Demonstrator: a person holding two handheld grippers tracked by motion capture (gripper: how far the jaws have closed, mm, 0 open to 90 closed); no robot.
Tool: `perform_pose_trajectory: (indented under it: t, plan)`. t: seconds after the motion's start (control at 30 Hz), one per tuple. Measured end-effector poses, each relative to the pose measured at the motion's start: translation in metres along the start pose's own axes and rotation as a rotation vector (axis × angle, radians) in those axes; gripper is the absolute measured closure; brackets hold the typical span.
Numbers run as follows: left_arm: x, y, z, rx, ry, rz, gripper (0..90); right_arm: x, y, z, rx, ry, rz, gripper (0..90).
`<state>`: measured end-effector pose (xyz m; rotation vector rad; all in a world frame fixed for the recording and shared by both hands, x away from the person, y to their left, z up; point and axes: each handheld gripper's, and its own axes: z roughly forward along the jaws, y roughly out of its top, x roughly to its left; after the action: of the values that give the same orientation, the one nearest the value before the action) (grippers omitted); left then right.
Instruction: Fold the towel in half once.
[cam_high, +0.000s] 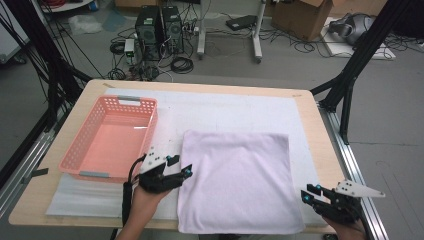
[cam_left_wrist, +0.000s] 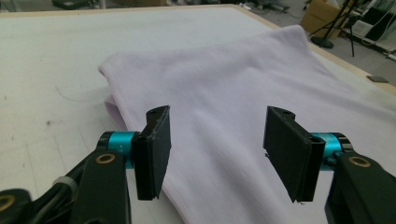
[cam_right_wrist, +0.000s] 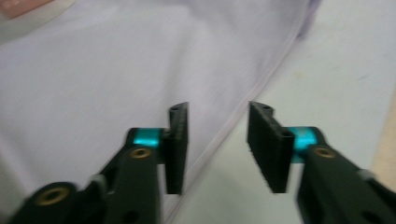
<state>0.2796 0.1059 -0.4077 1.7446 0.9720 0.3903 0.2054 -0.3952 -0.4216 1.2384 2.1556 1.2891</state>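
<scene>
A lilac towel (cam_high: 235, 180) lies folded flat on the near middle of the table. My left gripper (cam_high: 180, 166) is at the towel's left edge, about halfway along it. In the left gripper view the left gripper (cam_left_wrist: 219, 114) stands open over the towel (cam_left_wrist: 224, 70), with nothing between its pads. My right gripper (cam_high: 310, 193) is at the towel's near right corner. In the right gripper view the right gripper (cam_right_wrist: 217, 109) is open too. There the towel (cam_right_wrist: 116, 70) lies below the jaws and its hem runs between them, not pinched.
An empty pink basket (cam_high: 112, 137) stands at the left, just beyond my left hand. A white mat (cam_high: 220, 107) covers most of the wooden table (cam_high: 310, 130). The right gripper is close to the table's near right edge. Computers, cables and boxes lie on the floor behind.
</scene>
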Motion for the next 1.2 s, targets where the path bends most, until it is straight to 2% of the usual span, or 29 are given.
perform_pose_trajectory:
  t: [0.07, 0.2, 0.3, 0.4, 0.43, 0.5, 0.53, 0.57, 0.6, 0.63, 0.7, 0.73, 0.77, 0.83, 0.87, 0.9, 0.93, 0.97, 1.0, 1.07, 1.2]
  plan:
    - [0.011, 0.009, 0.015, 0.022, 0.007, -0.018, 38.7, -0.009, 0.009, 0.009, -0.007, -0.024, 0.025, 46.4]
    - [0.031, 0.024, 0.045, 0.048, 0.067, -0.037, 32.6, -0.031, 0.034, 0.034, -0.019, -0.056, 0.056, 39.7]
    - [0.042, 0.034, 0.064, 0.042, 0.093, -0.041, 29.3, -0.048, 0.057, 0.057, -0.002, -0.071, 0.071, 37.7]
    - [0.053, 0.038, 0.081, 0.067, 0.110, -0.056, 28.2, -0.060, 0.081, 0.084, 0.028, -0.077, 0.066, 38.3]
    - [0.056, 0.037, 0.085, 0.061, 0.109, -0.060, 29.7, -0.062, 0.088, 0.092, 0.038, -0.084, 0.058, 39.5]
    - [0.059, 0.036, 0.091, 0.091, 0.118, -0.080, 36.2, -0.064, 0.099, 0.107, 0.060, -0.090, 0.037, 45.6]
    - [0.059, 0.034, 0.093, 0.115, 0.128, -0.086, 39.7, -0.066, 0.103, 0.115, 0.079, -0.099, 0.030, 48.1]
    - [0.058, 0.032, 0.094, 0.157, 0.132, -0.089, 44.5, -0.067, 0.105, 0.122, 0.107, -0.115, 0.035, 54.6]
    - [0.057, 0.030, 0.094, 0.173, 0.138, -0.092, 44.4, -0.068, 0.106, 0.128, 0.135, -0.145, 0.048, 59.3]
    - [0.056, 0.029, 0.094, 0.197, 0.150, -0.089, 44.7, -0.068, 0.105, 0.131, 0.143, -0.152, 0.073, 59.6]
    - [0.053, 0.028, 0.092, 0.218, 0.145, -0.077, 45.7, -0.070, 0.100, 0.133, 0.137, -0.149, 0.145, 63.0]
    - [0.051, 0.028, 0.090, 0.213, 0.152, -0.072, 46.2, -0.071, 0.098, 0.132, 0.130, -0.150, 0.162, 62.1]
    - [0.050, 0.027, 0.088, 0.206, 0.160, -0.067, 50.7, -0.071, 0.094, 0.131, 0.126, -0.142, 0.173, 61.8]
    - [0.050, 0.022, 0.088, 0.228, 0.161, -0.089, 51.8, -0.072, 0.088, 0.131, 0.147, -0.133, 0.209, 57.4]
    - [0.051, 0.020, 0.088, 0.231, 0.153, -0.096, 52.0, -0.072, 0.085, 0.131, 0.151, -0.110, 0.226, 59.7]
    - [0.050, 0.018, 0.087, 0.226, 0.147, -0.097, 55.0, -0.071, 0.084, 0.131, 0.160, -0.101, 0.216, 71.7]
    - [0.049, 0.017, 0.085, 0.215, 0.143, -0.085, 62.5, -0.068, 0.083, 0.129, 0.153, -0.107, 0.171, 82.9]
    - [0.047, 0.016, 0.083, 0.206, 0.140, -0.077, 70.0, -0.065, 0.083, 0.126, 0.129, -0.113, 0.141, 85.8]
    - [0.046, 0.017, 0.081, 0.207, 0.133, -0.067, 76.1, -0.064, 0.083, 0.124, 0.116, -0.106, 0.134, 86.3]
    - [0.043, 0.018, 0.075, 0.196, 0.128, -0.058, 82.3, -0.061, 0.084, 0.118, 0.104, -0.096, 0.119, 86.7]
    - [0.037, 0.012, 0.059, 0.165, 0.112, -0.052, 83.7, -0.053, 0.079, 0.099, 0.061, -0.075, 0.102, 86.5]
